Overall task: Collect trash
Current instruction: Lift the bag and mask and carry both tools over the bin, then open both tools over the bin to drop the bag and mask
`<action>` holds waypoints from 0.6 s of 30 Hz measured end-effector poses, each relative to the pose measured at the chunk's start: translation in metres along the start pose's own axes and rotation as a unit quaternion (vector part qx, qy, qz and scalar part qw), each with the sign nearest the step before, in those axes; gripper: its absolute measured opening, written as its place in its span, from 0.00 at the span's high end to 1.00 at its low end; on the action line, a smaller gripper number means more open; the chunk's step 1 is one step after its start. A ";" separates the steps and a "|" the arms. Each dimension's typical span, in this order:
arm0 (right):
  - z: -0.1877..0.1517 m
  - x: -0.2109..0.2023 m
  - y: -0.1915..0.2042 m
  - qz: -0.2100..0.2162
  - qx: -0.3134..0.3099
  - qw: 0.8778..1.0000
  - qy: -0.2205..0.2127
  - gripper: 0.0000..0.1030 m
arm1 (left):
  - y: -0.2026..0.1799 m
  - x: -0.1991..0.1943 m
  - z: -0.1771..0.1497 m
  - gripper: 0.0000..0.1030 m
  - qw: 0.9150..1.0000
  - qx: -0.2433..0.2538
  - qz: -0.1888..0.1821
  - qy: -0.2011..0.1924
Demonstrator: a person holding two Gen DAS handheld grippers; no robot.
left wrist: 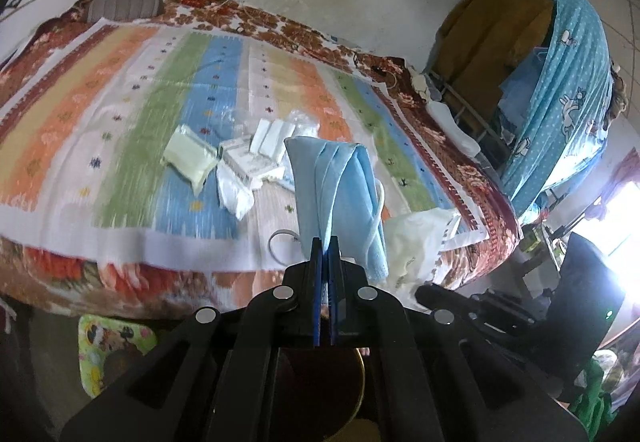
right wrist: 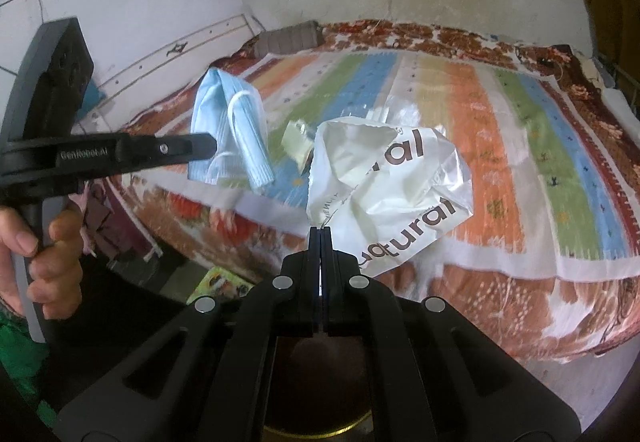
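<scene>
My left gripper (left wrist: 326, 242) is shut on a light blue face mask (left wrist: 336, 193) and holds it in the air above the bed's near edge. In the right wrist view the left gripper (right wrist: 208, 149) enters from the left with the mask (right wrist: 228, 129) hanging from it. My right gripper (right wrist: 320, 232) is shut on the edge of a white plastic bag (right wrist: 384, 185) with brown lettering, its mouth open toward the mask. The bag also shows in the left wrist view (left wrist: 416, 238). Several wrappers and crumpled tissues (left wrist: 240, 157) lie on the striped bed cover (left wrist: 120, 113).
The bed has a floral blanket edge (right wrist: 500, 302) along the front. A grey pillow (left wrist: 124, 1) lies at the far left corner. A rack draped in blue cloth (left wrist: 560, 101) stands to the right of the bed. A colourful mat (left wrist: 112, 346) lies on the floor.
</scene>
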State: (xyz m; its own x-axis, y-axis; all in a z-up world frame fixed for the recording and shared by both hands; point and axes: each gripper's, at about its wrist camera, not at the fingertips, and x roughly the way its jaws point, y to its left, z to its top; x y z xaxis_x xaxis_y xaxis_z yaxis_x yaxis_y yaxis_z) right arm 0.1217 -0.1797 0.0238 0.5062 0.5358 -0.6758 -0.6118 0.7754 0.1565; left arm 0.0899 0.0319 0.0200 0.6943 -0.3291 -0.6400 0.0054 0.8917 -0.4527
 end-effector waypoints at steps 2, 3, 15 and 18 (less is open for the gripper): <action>-0.008 0.001 0.002 0.004 0.000 1.000 0.013 1.00 | 0.002 -0.004 -0.009 0.98 1.000 -0.013 -0.003 0.001; -0.011 0.001 0.003 0.006 0.002 1.000 0.017 1.00 | 0.003 -0.005 -0.015 0.98 1.000 -0.018 -0.004 0.004; -0.049 0.020 0.008 -0.013 0.020 0.996 0.090 1.00 | 0.010 0.019 -0.070 0.98 0.993 -0.038 0.059 0.090; -0.060 0.034 0.004 -0.011 0.036 0.991 0.132 1.00 | 0.014 0.031 -0.083 0.98 0.989 -0.045 0.077 0.118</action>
State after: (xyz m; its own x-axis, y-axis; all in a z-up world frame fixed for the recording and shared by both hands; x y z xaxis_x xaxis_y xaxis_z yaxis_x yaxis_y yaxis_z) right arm 0.1003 -0.1785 -0.0414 0.3367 0.4205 -0.8425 -0.5533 0.8123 0.1844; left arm 0.0518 0.0083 -0.0569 0.4946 -0.2643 -0.8279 -0.1589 0.9091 -0.3852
